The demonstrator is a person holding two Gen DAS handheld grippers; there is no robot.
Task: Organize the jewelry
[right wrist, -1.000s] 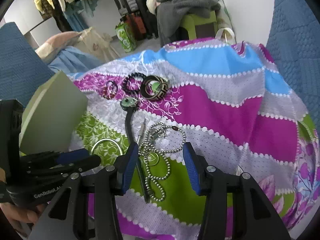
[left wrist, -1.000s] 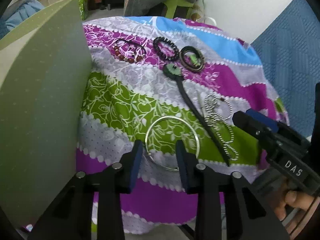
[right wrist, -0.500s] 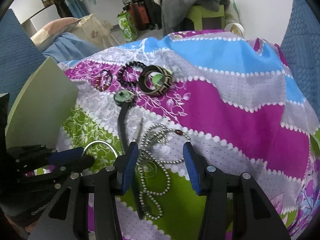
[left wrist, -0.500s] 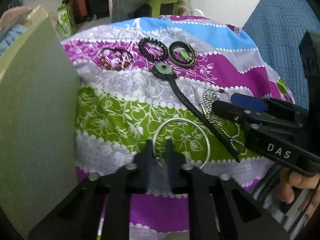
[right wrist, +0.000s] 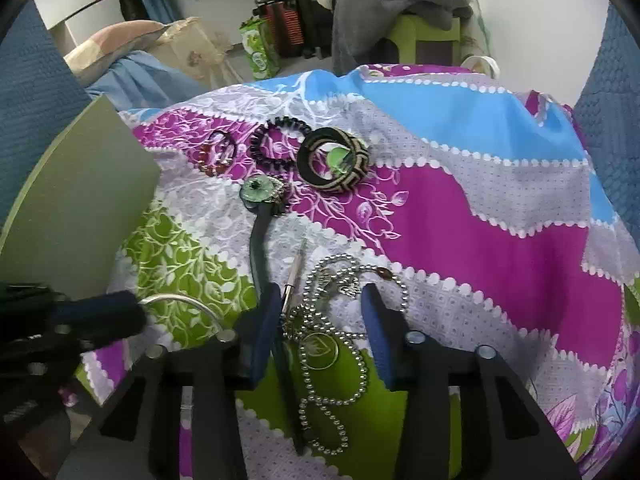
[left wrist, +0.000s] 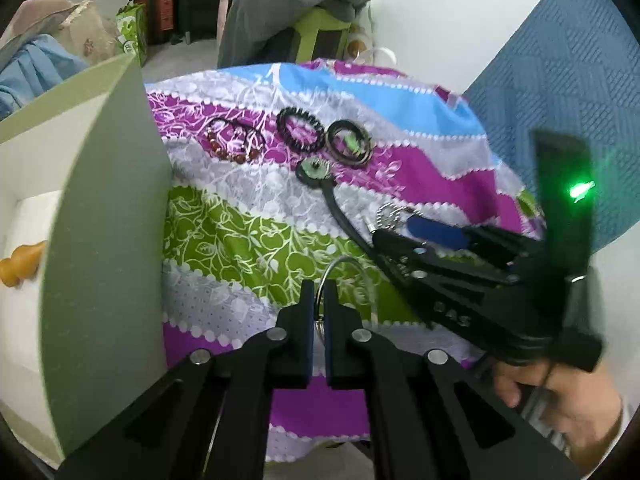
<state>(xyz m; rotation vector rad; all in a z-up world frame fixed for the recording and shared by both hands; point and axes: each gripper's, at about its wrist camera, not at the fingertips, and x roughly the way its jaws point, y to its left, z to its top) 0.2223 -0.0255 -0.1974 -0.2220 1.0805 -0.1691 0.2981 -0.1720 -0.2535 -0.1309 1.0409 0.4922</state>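
Left wrist view: the left claw is seen pinched nearly closed on the near rim of the silver hoop, which is raised off the patterned cloth. Left of the hoop, the green box lid stands upright, and beyond it a white box interior holds an orange piece. Right of the hoop, the right claw reaches in over the cloth, held by a hand. Beyond the hoop a black cord leads to a green pendant. Farther beyond the hoop lie a red bead bracelet, a black bead bracelet and a dark bangle, side by side.

Right wrist view: the right claw is held wide, its fingers set either side of the ball chain, which lies looped on the cloth. The hoop is left of the chain, gripped by the left claw. A silver pin and the cord lie just left of the chain. Beyond the chain are the pendant, the bangle and both bracelets.
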